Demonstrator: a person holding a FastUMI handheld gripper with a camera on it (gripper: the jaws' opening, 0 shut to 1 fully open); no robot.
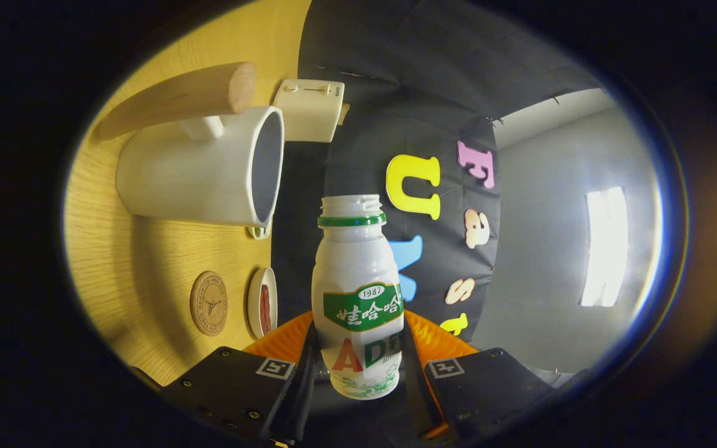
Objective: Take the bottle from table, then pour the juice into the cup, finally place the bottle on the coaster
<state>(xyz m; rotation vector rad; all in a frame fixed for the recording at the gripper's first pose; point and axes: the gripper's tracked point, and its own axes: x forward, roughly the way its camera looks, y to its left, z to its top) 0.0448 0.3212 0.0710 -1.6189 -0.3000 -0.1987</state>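
Gripper view: tool clamps the uncapped bottle, its contents unseen; cup partly hidden by a wooden block.

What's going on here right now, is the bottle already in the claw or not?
Yes. The hand-held claw is shut on the small white bottle, both fingers pressing its lower sides, cap off. The view is rolled sideways, so the bottle looks tipped toward the white cup on the wooden table. No juice is visible leaving it. The round coaster sits bare, beside a small dish.
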